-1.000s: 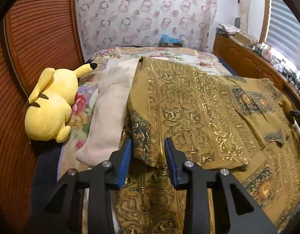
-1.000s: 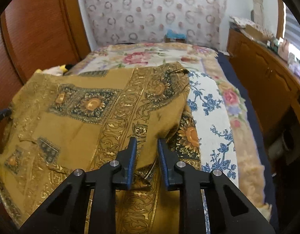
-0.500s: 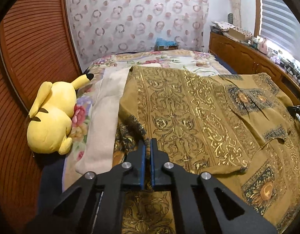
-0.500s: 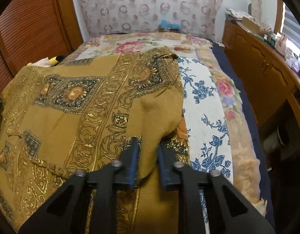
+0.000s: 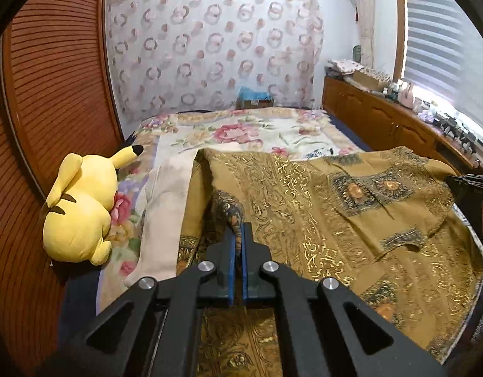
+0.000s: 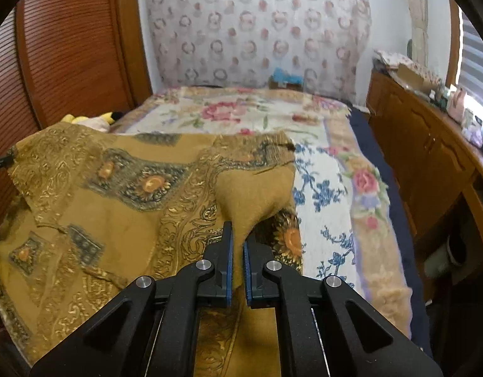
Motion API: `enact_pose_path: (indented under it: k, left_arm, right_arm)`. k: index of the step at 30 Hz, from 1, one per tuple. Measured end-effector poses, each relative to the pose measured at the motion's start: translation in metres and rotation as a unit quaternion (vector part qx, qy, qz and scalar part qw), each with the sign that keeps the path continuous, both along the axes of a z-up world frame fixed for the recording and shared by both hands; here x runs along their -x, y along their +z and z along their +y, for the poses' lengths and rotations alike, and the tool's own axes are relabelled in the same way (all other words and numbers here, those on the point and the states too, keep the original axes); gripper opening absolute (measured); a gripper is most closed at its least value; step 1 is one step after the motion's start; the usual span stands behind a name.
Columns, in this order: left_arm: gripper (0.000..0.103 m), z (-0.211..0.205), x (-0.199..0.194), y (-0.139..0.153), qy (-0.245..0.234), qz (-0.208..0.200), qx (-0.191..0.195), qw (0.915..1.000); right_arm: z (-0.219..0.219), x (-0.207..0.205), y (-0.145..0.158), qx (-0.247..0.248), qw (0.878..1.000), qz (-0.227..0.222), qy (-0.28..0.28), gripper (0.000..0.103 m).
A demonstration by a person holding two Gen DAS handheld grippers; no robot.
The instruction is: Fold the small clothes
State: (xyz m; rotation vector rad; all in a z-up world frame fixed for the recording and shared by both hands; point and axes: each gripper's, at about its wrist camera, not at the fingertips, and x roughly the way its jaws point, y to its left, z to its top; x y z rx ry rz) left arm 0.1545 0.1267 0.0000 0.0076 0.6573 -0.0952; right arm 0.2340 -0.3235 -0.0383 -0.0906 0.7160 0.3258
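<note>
The left gripper (image 5: 238, 245) and right gripper (image 6: 237, 245) each pinch the gold garment (image 5: 335, 207) (edge raised ahead); folding seems barely begun.

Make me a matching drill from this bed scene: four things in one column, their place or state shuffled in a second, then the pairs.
Things:
1. plush
2. gold garment
3. beige cloth
4. blue box

Places or states:
A. at the far end of the bed, by the curtain
B. pinched by both the left tongs and the right tongs
C. lying flat between the plush and the gold garment
D. at the bed's left edge, against the wooden panel

Pairs: 1-D, 2-B, 3-C, 4-A
</note>
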Motion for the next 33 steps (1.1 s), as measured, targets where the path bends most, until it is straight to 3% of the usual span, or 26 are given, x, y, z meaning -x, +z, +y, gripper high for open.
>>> enact_pose_path:
  k: [7,15,22,27,33]
  left_arm:
    - [0.000,0.009,0.030,0.012,-0.003,-0.017,0.027,0.9995]
    - [0.000,0.014,0.103,0.004,-0.008,-0.023,0.045,0.9987]
    - [0.000,0.015,0.147,-0.026,0.013,0.005,0.048,0.9987]
    - [0.000,0.012,0.141,-0.064,0.029,0.052,0.041,0.9974]
    - [0.002,0.009,0.145,-0.073,0.030,0.064,0.047,0.9964]
  right_arm:
    - [-0.007,0.024,0.023,0.008,0.999,-0.029,0.017,0.003]
    - [-0.028,0.072,0.038,0.008,0.999,-0.033,0.035,0.002]
    - [-0.048,0.124,0.025,-0.008,0.999,-0.013,0.037,0.002]
    - [-0.052,0.124,-0.009,-0.005,0.999,0.024,0.027,0.003]
    - [-0.050,0.121,-0.027,-0.002,0.999,0.041,0.019,0.005]
